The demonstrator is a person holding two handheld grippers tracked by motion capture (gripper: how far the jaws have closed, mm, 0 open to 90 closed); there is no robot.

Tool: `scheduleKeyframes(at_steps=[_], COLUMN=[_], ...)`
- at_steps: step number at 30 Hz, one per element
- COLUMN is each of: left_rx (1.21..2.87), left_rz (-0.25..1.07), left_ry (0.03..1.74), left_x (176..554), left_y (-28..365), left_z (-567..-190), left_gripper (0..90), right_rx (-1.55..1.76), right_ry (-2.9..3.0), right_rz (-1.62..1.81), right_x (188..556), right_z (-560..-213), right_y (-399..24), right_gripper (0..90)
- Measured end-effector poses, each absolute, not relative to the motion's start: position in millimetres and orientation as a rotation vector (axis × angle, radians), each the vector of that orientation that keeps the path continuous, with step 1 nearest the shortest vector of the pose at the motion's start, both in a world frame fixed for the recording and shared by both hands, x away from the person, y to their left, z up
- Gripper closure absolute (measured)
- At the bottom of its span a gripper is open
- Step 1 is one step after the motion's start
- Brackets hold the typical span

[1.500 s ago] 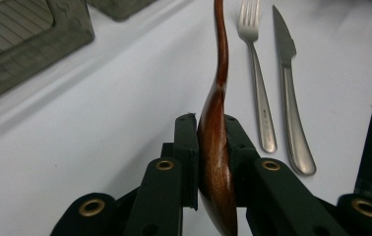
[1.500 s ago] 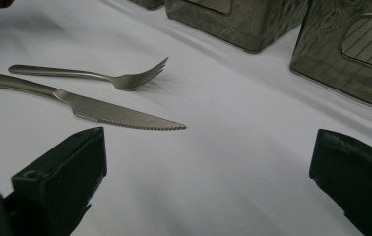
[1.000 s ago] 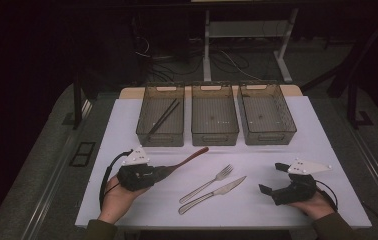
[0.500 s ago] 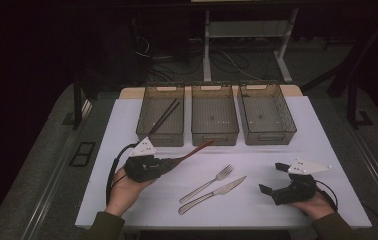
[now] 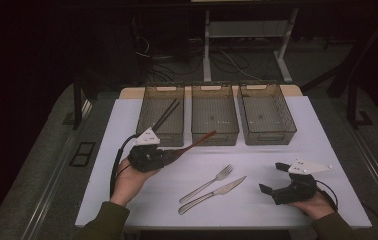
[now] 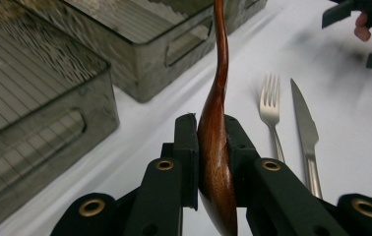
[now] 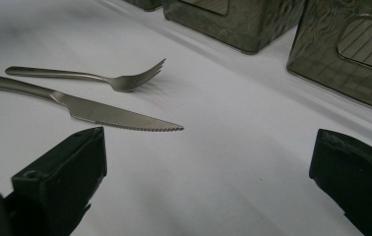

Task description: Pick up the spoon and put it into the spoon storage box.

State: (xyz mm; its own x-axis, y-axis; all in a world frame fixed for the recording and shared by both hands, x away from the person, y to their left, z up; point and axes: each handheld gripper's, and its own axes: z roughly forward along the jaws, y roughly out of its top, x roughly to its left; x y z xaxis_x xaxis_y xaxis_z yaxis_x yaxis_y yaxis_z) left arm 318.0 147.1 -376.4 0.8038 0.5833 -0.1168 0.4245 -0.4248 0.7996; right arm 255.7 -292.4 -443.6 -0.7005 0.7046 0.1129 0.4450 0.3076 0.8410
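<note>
My left gripper (image 5: 172, 155) is shut on the bowl of a reddish wooden spoon (image 5: 197, 141). It holds the spoon above the white table, in front of the left bin, with the handle pointing at the middle bin. In the left gripper view the spoon (image 6: 216, 123) stands on edge, pinched between both pads of the gripper (image 6: 212, 132). My right gripper (image 5: 271, 177) rests at the table's front right. It is open (image 7: 208, 162) with nothing between its jaws. A metal fork (image 5: 207, 182) and a knife (image 5: 212, 194) lie side by side on the table between the two hands.
Three clear smoky bins stand in a row at the back: the left bin (image 5: 147, 132) holds black chopsticks (image 5: 166, 114). The middle bin (image 5: 215, 137) and the right bin (image 5: 267, 137) look bare inside. The white table (image 5: 297, 150) ends close in front of both hands.
My left gripper has carried the spoon up and away from the table's front, toward the bins. The right gripper, fork and knife have stayed put.
</note>
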Motion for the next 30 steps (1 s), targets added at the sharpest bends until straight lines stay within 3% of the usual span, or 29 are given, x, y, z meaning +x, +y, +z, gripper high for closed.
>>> scheduleKeyframes(at_steps=[30], left_rx=[2.068], left_rz=[0.302], left_ry=[0.782], left_x=[404.8], left_y=[87.6], left_z=[-347.1], left_gripper=[79.2], right_rx=[1.049], right_ry=[2.292], right_rz=[1.35], right_x=[255.8], right_z=[-443.6], right_y=[-294.4], right_gripper=[0.2])
